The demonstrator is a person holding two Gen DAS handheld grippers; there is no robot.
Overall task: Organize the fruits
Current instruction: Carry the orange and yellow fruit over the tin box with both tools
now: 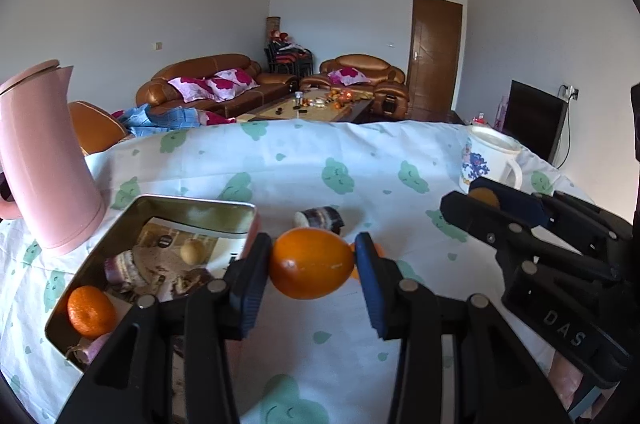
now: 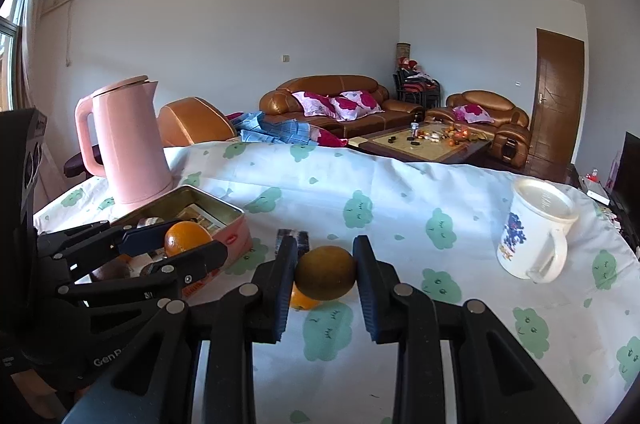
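1. A table under a white cloth [image 1: 304,160] printed with green cloud faces fills the foreground; brown leather sofas [image 2: 332,100], a low coffee table [image 2: 424,140] and a wooden door [image 2: 558,92] stand in the room beyond it.
2. The landmark is the open metal tin [image 1: 120,224] at the left of the cloth. A pink kettle [image 1: 44,160] stands upright just behind and to the left of it.
3. Inside the tin, at its near corner, lies a small tangerine [image 1: 91,311] among wrapped snacks.
4. Just right of the tin, the left gripper [image 1: 314,264] hovers above the cloth, its blue pads clamped on an orange [image 1: 310,264].
5. Behind that fruit, right of the tin, a small dark-wrapped roll [image 1: 320,218] lies on the cloth.
6. Further right of the tin, the right gripper [image 2: 326,274] pinches a brownish-green fruit [image 2: 326,272] and tilts downward; another orange fruit [image 2: 304,300] shows just beneath it.
7. Well right of the tin, near the cloth's far edge, stands a white mug [image 2: 532,232] with a blue print.
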